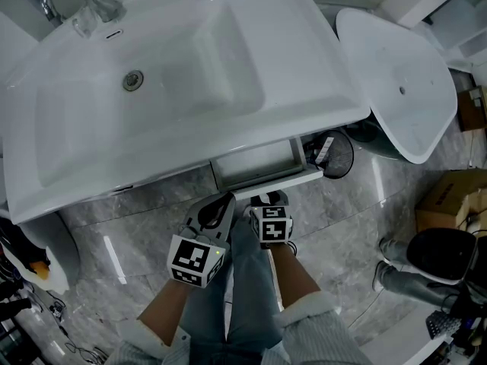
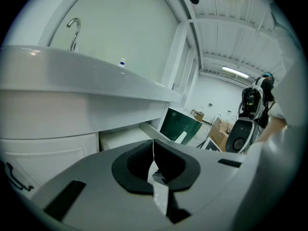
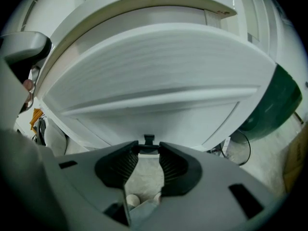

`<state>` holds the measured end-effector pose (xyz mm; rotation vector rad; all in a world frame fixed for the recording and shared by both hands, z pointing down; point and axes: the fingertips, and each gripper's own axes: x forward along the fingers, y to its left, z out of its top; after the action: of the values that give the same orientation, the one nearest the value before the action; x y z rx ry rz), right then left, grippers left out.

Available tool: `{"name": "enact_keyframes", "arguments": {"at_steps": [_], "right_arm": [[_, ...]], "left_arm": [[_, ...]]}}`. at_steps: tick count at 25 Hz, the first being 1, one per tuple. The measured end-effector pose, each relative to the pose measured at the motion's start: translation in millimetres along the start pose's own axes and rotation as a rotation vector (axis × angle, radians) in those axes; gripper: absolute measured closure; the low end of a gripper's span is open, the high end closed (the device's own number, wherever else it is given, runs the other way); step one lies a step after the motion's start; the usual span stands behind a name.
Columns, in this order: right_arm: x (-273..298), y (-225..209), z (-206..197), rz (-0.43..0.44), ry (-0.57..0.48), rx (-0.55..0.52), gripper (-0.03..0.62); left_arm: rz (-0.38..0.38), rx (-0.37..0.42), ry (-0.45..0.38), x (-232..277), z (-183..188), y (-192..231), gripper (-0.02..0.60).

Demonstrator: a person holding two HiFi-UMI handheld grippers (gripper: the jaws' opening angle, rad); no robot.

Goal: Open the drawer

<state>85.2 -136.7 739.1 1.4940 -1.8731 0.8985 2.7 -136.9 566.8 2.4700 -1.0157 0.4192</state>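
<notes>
Closest, two sleeves and knees, then the left gripper [image 1: 222,202] and right gripper [image 1: 266,198] side by side, low over the floor. Right fingers [image 3: 171,165] pinching a small dark handle [image 3: 149,139] at the edge of the drawer [image 1: 278,182] front, most likely to pull on it. Tilted well down, surely to reach so low a handle from above. Drawer tucked under the sink [image 1: 190,74] and already out a little way, with more pulling probably left to do. Left fingers [image 2: 130,167] pressed together on nothing, parked just beside the right ones, likely kept out of the way with one gripper enough for this pull. Tiny handle, so easy to slip off.
</notes>
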Motion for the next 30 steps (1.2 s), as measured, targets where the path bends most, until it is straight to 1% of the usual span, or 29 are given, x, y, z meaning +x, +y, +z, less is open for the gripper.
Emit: {"name": "enact_keyframes", "arguments": {"at_steps": [6, 11, 17, 25, 30], "right_arm": [[0.1, -0.3, -1.8, -0.001, 0.000, -0.033, 0.453], [-0.3, -1.2, -4.7, -0.003, 0.000, -0.015, 0.447], [1.1, -1.7, -6.2, -0.014, -0.017, 0.036, 0.444], [-4.1, -2.0, -12.6, -0.009, -0.015, 0.030, 0.444], [-22.7, -3.4, -18.7, -0.005, -0.010, 0.043, 0.444]], "left_arm": [[0.003, -0.001, -0.004, -0.7, 1.3, 4.5, 0.565], [0.000, -0.006, -0.006, -1.4, 0.2, 3.4, 0.565], [-0.004, -0.008, -0.010, 0.2, 0.1, 2.6, 0.565], [-0.006, 0.001, -0.011, -3.5, 2.2, 2.2, 0.565], [-0.001, 0.004, -0.023, -10.0, 8.7, -2.2, 0.565]]}}
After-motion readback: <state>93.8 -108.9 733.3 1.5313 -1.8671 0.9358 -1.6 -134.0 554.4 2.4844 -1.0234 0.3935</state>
